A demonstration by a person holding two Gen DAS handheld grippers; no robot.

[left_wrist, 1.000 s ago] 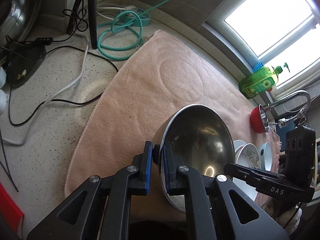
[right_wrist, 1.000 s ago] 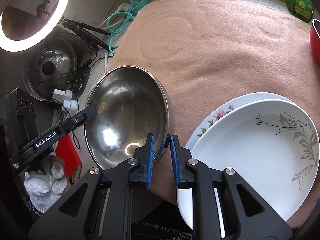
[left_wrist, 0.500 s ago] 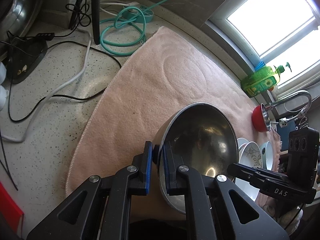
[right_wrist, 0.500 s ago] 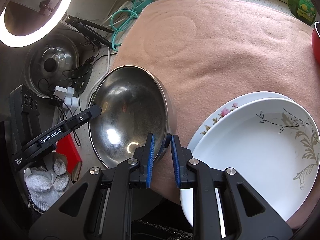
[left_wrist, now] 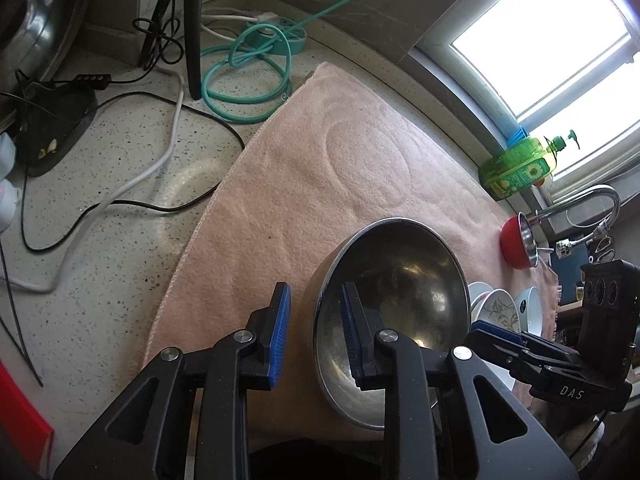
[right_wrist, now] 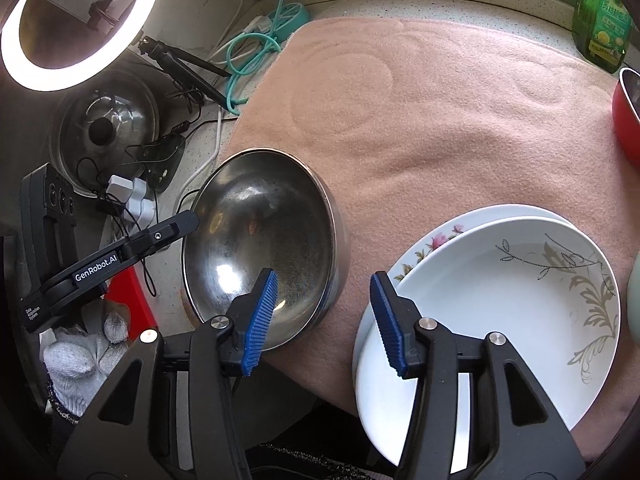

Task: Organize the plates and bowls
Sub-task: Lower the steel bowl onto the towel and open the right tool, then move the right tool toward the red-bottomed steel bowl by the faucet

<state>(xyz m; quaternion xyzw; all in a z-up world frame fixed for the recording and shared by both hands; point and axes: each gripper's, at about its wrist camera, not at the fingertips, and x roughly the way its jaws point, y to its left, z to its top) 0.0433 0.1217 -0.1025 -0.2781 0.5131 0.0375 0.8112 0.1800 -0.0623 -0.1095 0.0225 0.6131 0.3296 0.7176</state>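
Steel bowl (right_wrist: 260,248) sits mouth-up on the pink towel (right_wrist: 440,120) at its near left corner, on the counter (left_wrist: 100,240) — round, no long axis. Stacked white plates (right_wrist: 500,300) lie just beside it to the right. Left gripper (left_wrist: 316,330) angled steeply down, jaws have just been opening, astride the bowl's rim, pads clear of it. Right gripper (right_wrist: 324,320) likewise pitched down — jaws have just been opening, wider, over the gap between bowl and plates, holding nothing.

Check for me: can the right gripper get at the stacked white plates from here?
Probably yes. The right gripper has just opened, empty, with the white plates right beside it and nothing between; the steel bowl lies on its other side.
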